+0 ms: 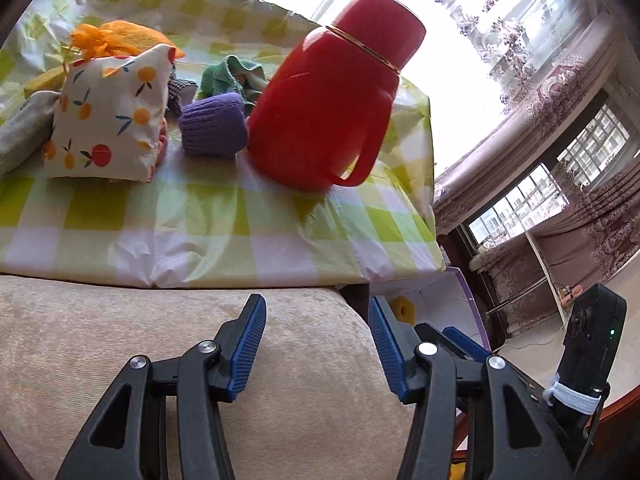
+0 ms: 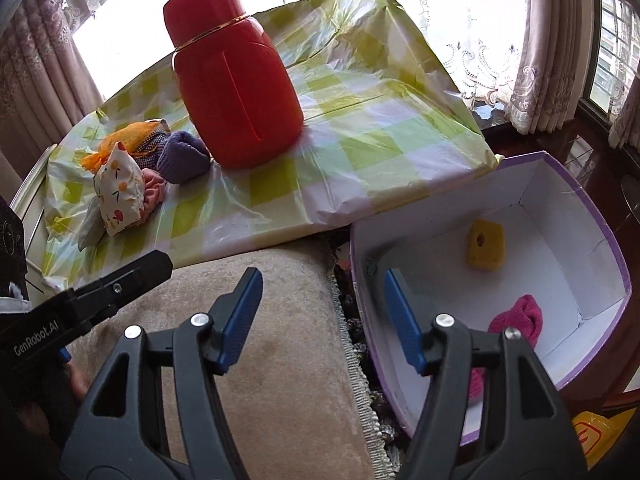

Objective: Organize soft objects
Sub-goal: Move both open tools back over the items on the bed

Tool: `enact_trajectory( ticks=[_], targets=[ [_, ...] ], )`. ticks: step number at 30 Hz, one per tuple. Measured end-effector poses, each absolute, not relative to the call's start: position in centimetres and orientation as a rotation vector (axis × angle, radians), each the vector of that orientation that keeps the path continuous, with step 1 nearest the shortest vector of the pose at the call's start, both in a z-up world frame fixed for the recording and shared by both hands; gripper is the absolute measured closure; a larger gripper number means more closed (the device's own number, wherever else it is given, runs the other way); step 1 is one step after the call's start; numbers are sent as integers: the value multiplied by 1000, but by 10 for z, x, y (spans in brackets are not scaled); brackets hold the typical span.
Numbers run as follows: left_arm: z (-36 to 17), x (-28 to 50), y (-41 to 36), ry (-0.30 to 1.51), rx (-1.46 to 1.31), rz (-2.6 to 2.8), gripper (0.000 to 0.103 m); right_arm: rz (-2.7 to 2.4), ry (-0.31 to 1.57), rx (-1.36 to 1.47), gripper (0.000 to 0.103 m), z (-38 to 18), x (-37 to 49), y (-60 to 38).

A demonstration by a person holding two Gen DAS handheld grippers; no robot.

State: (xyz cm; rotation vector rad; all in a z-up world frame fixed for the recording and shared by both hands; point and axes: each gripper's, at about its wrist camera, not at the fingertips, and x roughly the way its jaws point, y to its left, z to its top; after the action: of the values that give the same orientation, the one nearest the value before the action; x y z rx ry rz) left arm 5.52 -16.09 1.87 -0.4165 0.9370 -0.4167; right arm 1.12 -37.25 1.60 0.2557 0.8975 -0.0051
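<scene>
We can read one piece of writing: "GenRobot.AI" in white on the black body of the left gripper (image 2: 92, 300), seen at the left of the right wrist view. A yellow bag with red marks shows at that view's lower right corner, but we cannot read it.

Both tools hang over a beige cushion (image 1: 168, 344) in front of the counter (image 1: 224, 216), which wears a green-and-white checked cover. The left gripper (image 1: 316, 344) has its blue-padded fingers (image 1: 248, 344) spread wide, holding and touching nothing. The right gripper (image 2: 324, 320) is likewise wide apart and empty, its right finger over the near wall of the box (image 2: 592, 208).

The soft things sit in a cluster toward the counter's far left: a fruit-print pouch (image 1: 106, 116), an orange mesh bag (image 1: 108, 38), a purple knit roll (image 1: 214, 126), a green cloth (image 1: 232, 76), and a pink scrunchie-like piece (image 2: 154, 194) just beside the pouch. A red thermos (image 1: 328, 96) stands right of the purple roll, touching or nearly so.

The white box with a purple rim stands off the counter's right edge; inside lie a yellow sponge (image 2: 484, 250) toward the far wall and a pink knit item (image 2: 518, 320) near the front.
</scene>
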Motion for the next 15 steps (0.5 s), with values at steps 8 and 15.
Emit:
enact_trajectory(
  ticks=[8,15],
  targets=[
    [20,56,-95,867,-504,-277,44,102,902,153,33,18,27,-318],
    [21,59,-41,810,-587,-176,38,186,895,57,24,19,45,-267]
  ],
)
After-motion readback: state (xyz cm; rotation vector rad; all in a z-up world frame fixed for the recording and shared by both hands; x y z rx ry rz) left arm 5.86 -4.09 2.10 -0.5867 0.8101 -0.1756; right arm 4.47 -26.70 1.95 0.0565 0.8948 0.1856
